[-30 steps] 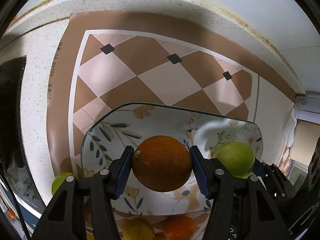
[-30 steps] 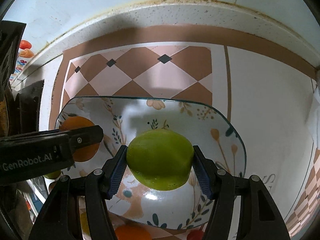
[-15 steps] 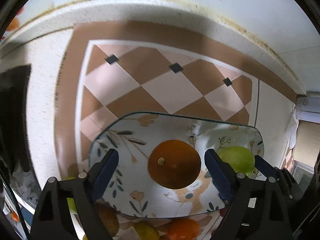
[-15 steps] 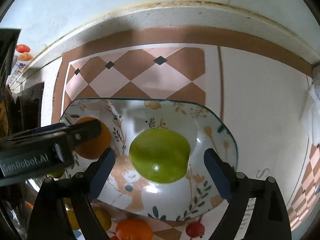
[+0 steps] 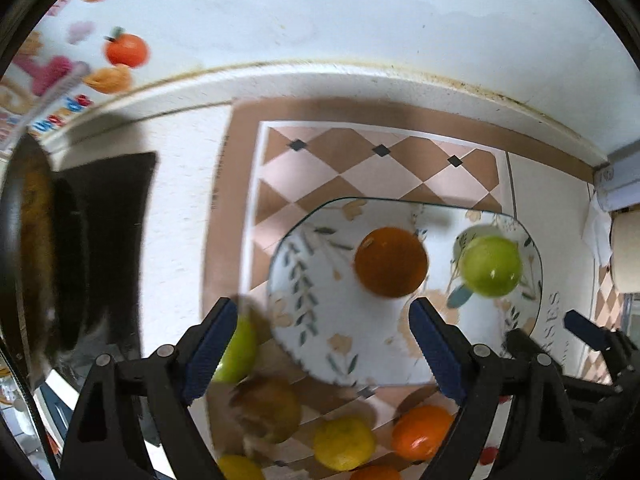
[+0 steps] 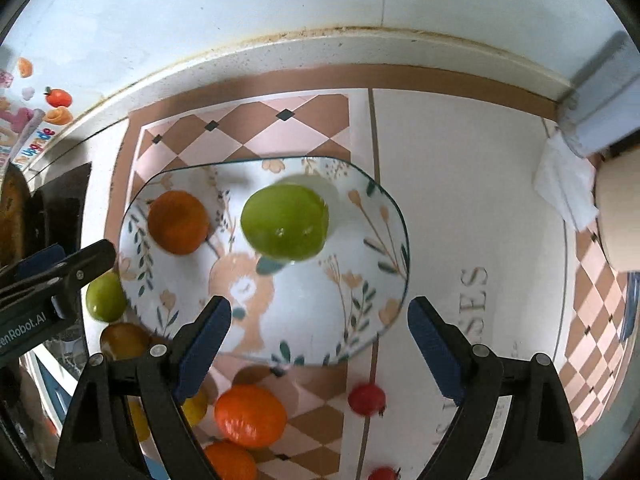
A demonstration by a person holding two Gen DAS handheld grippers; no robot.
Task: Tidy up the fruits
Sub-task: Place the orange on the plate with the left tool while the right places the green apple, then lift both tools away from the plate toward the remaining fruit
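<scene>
Judging the loose orange [image 6: 250,416] on the worktop [image 6: 460,208]: firm, round, roll-prone, so I'd grip across its middle; both grippers' jaws are spread, empty.

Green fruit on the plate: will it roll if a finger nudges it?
Probably: the green fruit looks round and rests loose on the plate. Its glossy skin suggests slippery pads contact. The plate's raised rim would likely stop it, though it could bump the orange nearby.

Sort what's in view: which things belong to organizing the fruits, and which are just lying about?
Job: plate, orange and green fruit on it, loose fruits on the mat below it.
Lying about: pan, wall stickers, white cloth.
</scene>
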